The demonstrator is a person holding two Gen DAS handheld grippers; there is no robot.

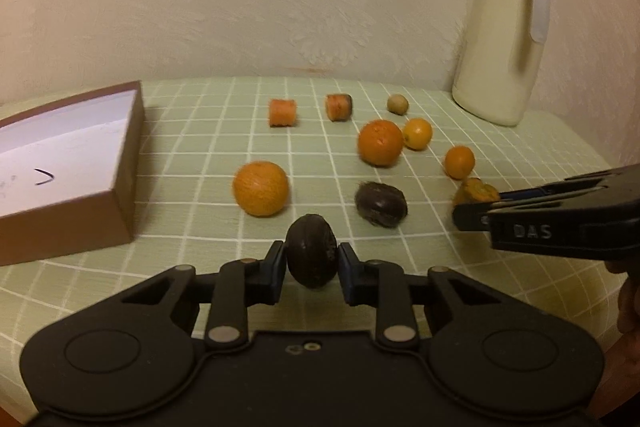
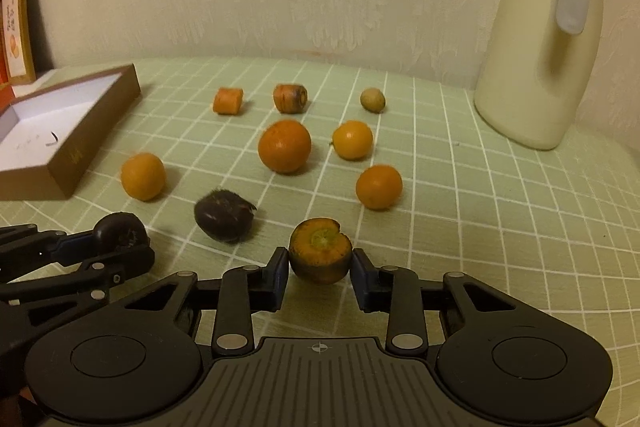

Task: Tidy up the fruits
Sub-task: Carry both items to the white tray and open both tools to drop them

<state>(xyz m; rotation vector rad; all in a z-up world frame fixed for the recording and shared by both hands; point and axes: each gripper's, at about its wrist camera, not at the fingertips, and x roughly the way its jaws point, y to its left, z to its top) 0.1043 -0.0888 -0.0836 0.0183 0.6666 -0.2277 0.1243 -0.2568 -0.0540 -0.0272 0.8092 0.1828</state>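
My left gripper [image 1: 312,261] is shut on a dark brown round fruit [image 1: 312,251], held just above the checked cloth; it also shows in the right wrist view [image 2: 120,233]. My right gripper [image 2: 320,263] is shut on an orange carrot chunk [image 2: 320,251], which also shows in the left wrist view [image 1: 476,191]. A second dark fruit [image 2: 224,217] lies between the grippers. Several oranges [image 2: 284,145] lie on the cloth, with two carrot pieces [image 2: 228,101] and a small green-brown fruit [image 2: 372,99] behind them. An open brown box [image 1: 80,163] stands at the left.
A cream thermos jug [image 2: 540,39] stands at the back right against the wall. A framed card [image 2: 16,27] stands behind the box at the far left. The green checked tablecloth [image 2: 500,227] curves off at the right edge.
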